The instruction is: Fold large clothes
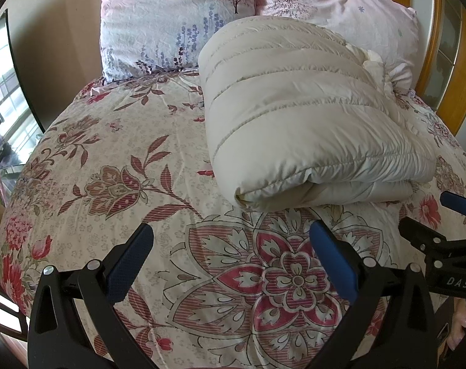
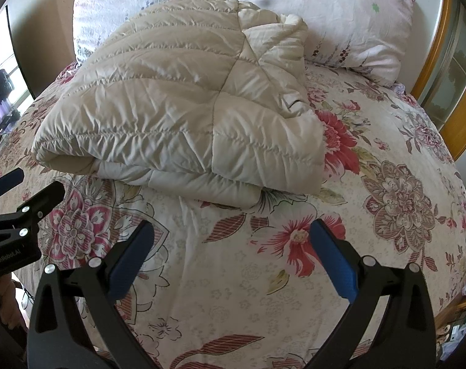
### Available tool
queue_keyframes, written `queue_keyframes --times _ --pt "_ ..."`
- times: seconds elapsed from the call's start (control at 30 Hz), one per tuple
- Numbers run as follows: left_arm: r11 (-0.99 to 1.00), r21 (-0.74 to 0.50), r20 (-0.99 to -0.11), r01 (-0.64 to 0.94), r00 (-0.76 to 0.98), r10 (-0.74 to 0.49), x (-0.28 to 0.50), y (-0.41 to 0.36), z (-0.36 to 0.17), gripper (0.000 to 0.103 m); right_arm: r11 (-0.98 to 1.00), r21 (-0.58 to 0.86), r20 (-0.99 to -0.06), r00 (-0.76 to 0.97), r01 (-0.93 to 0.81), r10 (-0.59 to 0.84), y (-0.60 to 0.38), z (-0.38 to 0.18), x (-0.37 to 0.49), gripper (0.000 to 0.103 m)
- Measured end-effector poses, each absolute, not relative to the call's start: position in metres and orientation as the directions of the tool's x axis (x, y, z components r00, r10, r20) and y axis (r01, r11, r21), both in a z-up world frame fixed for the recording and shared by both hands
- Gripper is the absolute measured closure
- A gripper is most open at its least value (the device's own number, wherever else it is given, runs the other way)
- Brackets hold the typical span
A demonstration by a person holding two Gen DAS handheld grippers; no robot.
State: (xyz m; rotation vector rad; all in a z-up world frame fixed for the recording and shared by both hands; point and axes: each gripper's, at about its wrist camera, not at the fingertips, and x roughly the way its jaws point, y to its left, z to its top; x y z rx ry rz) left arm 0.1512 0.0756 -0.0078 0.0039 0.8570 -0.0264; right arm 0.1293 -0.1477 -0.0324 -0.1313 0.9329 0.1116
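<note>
A cream quilted puffer coat [image 1: 297,117] lies folded into a thick bundle on the floral bedspread [image 1: 134,166]. It also shows in the right wrist view [image 2: 177,113], with its folded edge toward me. My left gripper [image 1: 233,240] is open and empty, hovering over the bedspread just short of the bundle's near edge. My right gripper [image 2: 233,240] is open and empty, also short of the bundle. Each gripper shows at the edge of the other's view: the right gripper [image 1: 429,215] and the left gripper [image 2: 27,184].
Two pink floral pillows [image 1: 177,21] [image 2: 334,15] lean at the head of the bed behind the coat. A wooden headboard or door frame [image 1: 429,46] stands at the right. A window [image 1: 5,98] is at the left.
</note>
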Motion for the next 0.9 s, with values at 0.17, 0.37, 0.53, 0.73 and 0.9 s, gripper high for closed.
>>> queue_keyframes --times 0.17,0.37,0.53,0.73,0.9 --pt "0.999 -0.014 -0.759 0.029 0.650 -0.029 0.1512 0.0751 -0.0093 0.001 0.986 -0.063 -0.808 0.588 -0.155 0.041 -0.1462 -0.0338 0.1287 0.002" --pt "0.999 -0.015 -0.761 0.034 0.648 -0.033 0.1525 0.0763 -0.0093 0.001 0.985 -0.060 -0.810 0.585 -0.159 0.045 -0.1477 -0.0348 0.1302 0.002" --pt "0.999 -0.015 -0.761 0.033 0.648 -0.033 0.1518 0.0759 -0.0099 0.001 0.985 -0.060 -0.810 0.585 -0.160 0.046 -0.1469 -0.0354 0.1295 0.002" --pt "0.999 -0.019 -0.765 0.031 0.643 -0.034 0.1530 0.0773 -0.0113 0.001 0.985 -0.060 -0.810 0.585 -0.160 0.046 -0.1477 -0.0349 0.1304 0.002" --pt "0.999 -0.021 -0.767 0.032 0.640 -0.037 0.1543 0.0792 -0.0118 0.001 0.985 -0.059 -0.810 0.584 -0.162 0.047 -0.1481 -0.0354 0.1304 0.002"
